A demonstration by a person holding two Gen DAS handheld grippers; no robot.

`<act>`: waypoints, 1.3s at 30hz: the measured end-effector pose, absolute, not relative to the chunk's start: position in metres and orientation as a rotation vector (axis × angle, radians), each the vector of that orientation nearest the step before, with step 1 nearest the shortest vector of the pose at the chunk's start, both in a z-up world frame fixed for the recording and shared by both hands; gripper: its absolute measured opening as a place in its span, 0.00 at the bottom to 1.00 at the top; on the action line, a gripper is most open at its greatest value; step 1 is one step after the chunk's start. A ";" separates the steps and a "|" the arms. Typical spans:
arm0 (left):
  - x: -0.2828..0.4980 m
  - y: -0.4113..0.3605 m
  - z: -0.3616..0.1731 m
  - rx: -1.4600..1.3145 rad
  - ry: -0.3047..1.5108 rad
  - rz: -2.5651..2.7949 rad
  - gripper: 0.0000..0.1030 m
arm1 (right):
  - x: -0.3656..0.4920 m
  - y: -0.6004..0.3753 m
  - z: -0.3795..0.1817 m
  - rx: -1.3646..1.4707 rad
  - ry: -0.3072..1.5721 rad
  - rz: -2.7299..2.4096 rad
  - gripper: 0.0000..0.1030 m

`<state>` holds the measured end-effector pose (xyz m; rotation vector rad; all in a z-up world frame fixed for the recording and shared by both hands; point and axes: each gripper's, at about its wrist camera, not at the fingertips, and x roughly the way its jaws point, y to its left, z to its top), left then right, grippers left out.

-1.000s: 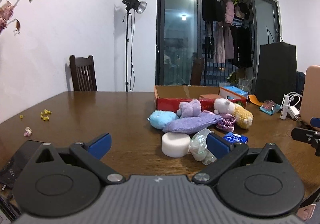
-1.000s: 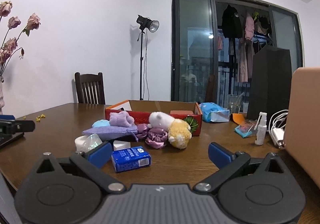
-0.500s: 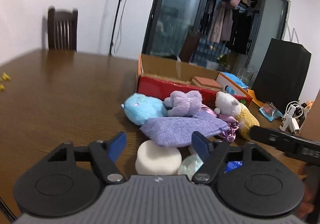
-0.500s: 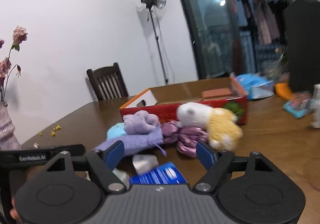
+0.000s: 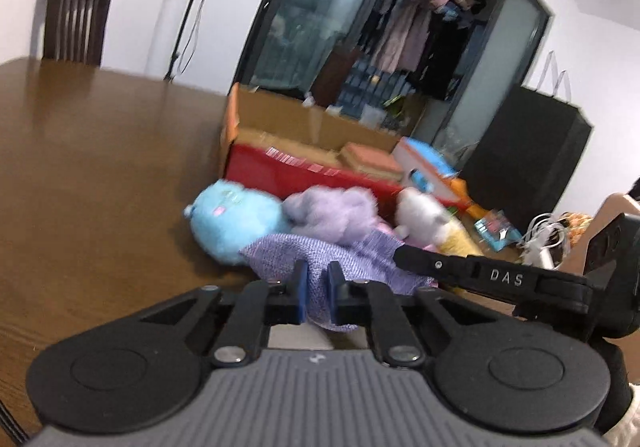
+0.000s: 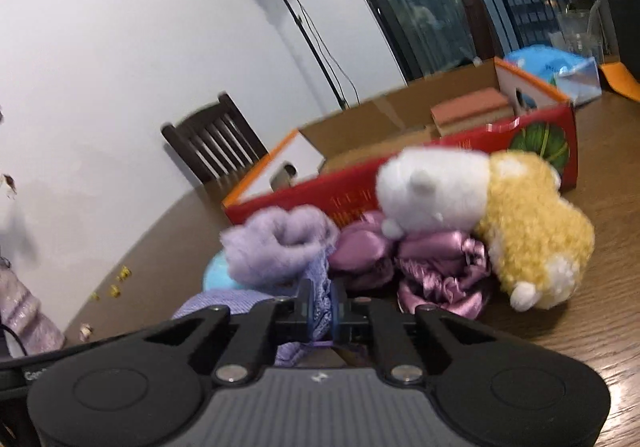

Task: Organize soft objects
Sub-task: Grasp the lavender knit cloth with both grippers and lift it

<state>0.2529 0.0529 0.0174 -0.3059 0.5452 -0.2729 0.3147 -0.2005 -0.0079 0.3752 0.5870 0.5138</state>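
1. Your left gripper point(image 5: 318, 289) is now pinched narrow on the near edge of the lavender knit cloth point(image 5: 340, 255); a second ago its jaws stood wide and well back from the pile.
2. Your right gripper point(image 6: 322, 309) has done the same: narrow, with a fold of that cloth point(image 6: 320, 297) caught between its pads. Half a second ago it was open and only approaching.
3. So both tools have gone from reaching to holding, each on a different part of one cloth. That suggests the cloth is the first soft thing you are handling, probably to lift or fold it.
4. The cloth lies in front of the red cardboard box point(image 5: 288, 173), on the near side of the pile. The fuzzy purple toy point(image 5: 334, 213) appears to rest on its far edge, though motion blur makes that contact hard to confirm.
5. The blue plush point(image 5: 236, 221) sits beside the purple toy, in front of the box's left end. The white and yellow plush point(image 6: 480, 215) and the satin scrunchies point(image 6: 436, 263) sit in front of the box's right end.
6. If you lift now, expect the purple toy to roll off the cloth; raise both ends evenly.
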 end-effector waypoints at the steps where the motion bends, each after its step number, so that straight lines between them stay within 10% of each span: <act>1: 0.246 0.050 0.024 -0.298 0.519 -0.285 0.09 | 0.306 -0.203 -0.001 0.361 0.562 0.517 0.07; 11: 0.143 0.029 0.067 -0.282 0.356 -0.430 0.07 | 0.205 -0.227 0.044 0.292 0.404 0.575 0.06; 19: 0.080 0.028 0.003 -0.267 0.472 -0.449 0.10 | 0.127 -0.234 0.001 0.238 0.514 0.543 0.07; 23: 0.067 0.032 -0.011 -0.257 0.504 -0.379 0.48 | 0.107 -0.235 -0.004 0.212 0.519 0.524 0.12; 26: 0.065 0.047 -0.011 -0.319 0.492 -0.361 0.56 | 0.103 -0.236 0.003 0.217 0.482 0.503 0.24; 33: 0.074 0.045 -0.022 -0.361 0.555 -0.394 0.53 | 0.118 -0.210 -0.019 0.128 0.509 0.447 0.38; 39: 0.076 0.037 -0.028 -0.348 0.584 -0.417 0.22 | 0.117 -0.187 -0.036 -0.047 0.503 0.377 0.37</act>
